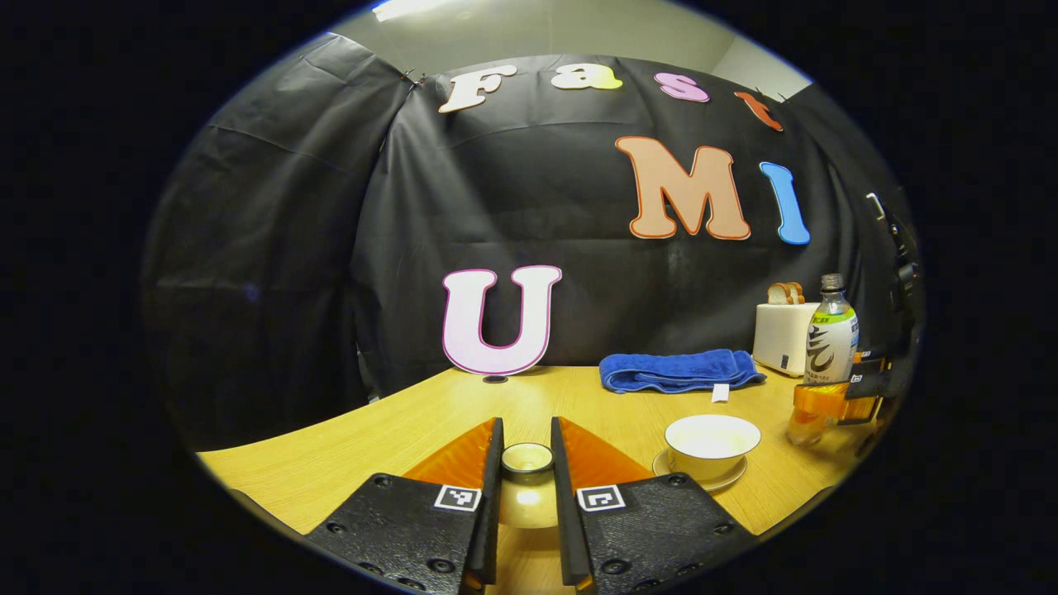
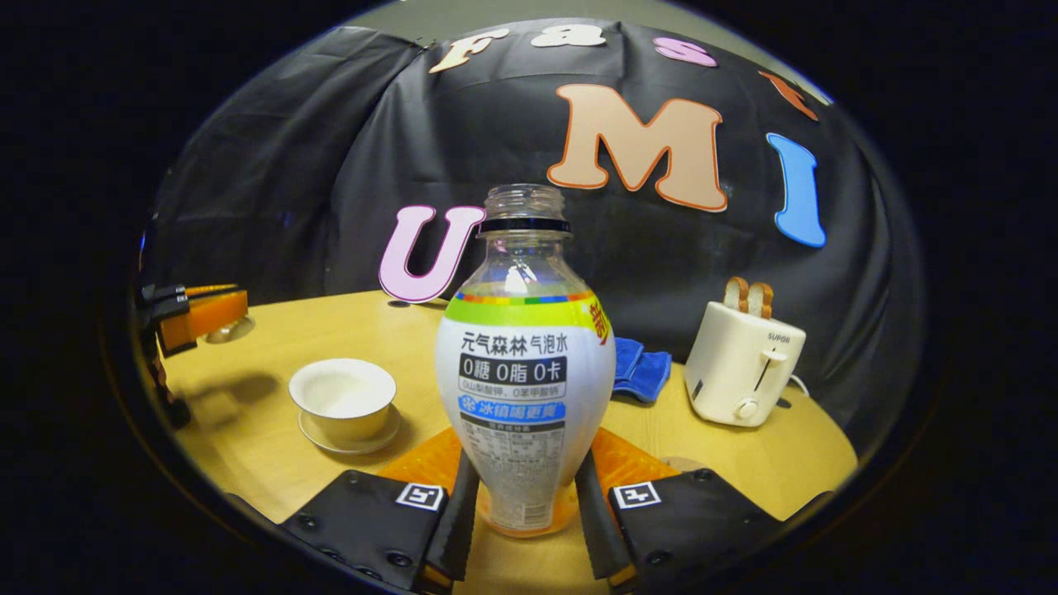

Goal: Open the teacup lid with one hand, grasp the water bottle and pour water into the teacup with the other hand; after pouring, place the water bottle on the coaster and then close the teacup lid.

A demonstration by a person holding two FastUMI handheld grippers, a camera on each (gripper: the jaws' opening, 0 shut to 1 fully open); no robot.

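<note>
Teacup [image 2: 343, 397] uncovered | left gripper [image 1: 527, 463] fingers clamped on lid [image 1: 526, 457] | right gripper [image 2: 522, 496] fingers clamped on water bottle [image 2: 523, 364] | tip slowly over cup centre, keep lid clear.

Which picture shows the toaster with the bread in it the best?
The right gripper view: the toaster stands near and whole, with two bread slices sticking up. In the left gripper view it is small and far off, partly hidden behind the water bottle.
</note>
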